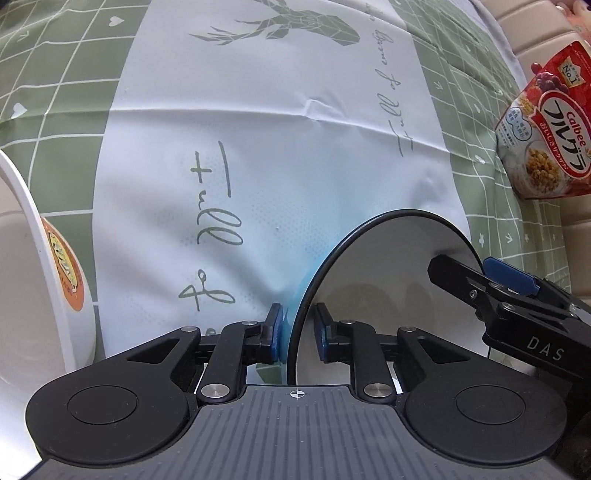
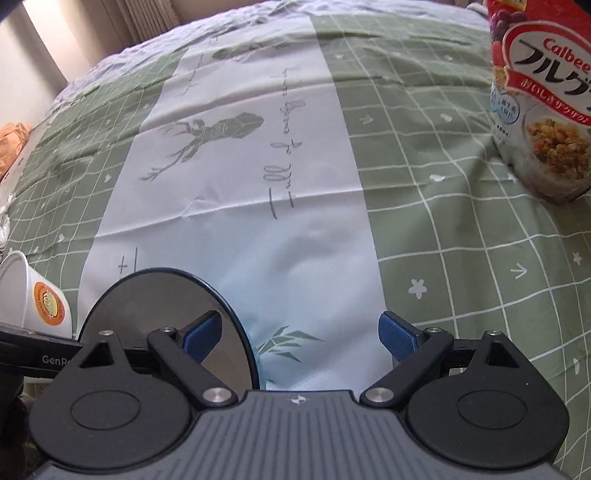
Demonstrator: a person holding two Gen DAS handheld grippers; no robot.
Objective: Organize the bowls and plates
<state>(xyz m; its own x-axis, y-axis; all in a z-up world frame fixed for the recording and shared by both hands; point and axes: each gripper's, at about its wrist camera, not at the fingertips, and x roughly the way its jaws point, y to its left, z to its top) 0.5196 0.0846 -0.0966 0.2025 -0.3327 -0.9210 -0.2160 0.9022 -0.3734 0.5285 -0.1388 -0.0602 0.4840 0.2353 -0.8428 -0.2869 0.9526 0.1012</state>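
A grey plate with a dark rim (image 1: 380, 266) stands on edge above the tablecloth. My left gripper (image 1: 298, 328) straddles its rim, blue pads a little apart on either side; whether they press the rim I cannot tell. My right gripper (image 2: 300, 334) is wide open and empty; it shows in the left wrist view (image 1: 480, 269) at the plate's far right edge. The plate also shows in the right wrist view (image 2: 155, 306), behind my left finger. A white bowl with an orange label (image 1: 44, 258) stands at the left, also seen in the right wrist view (image 2: 26, 291).
A green checked tablecloth with a white centre strip (image 2: 258, 184) covers the table. A red Calbee cereal bag (image 2: 543, 103) stands at the right, also in the left wrist view (image 1: 546, 129). A beige cushioned seat (image 1: 546, 33) lies beyond the table edge.
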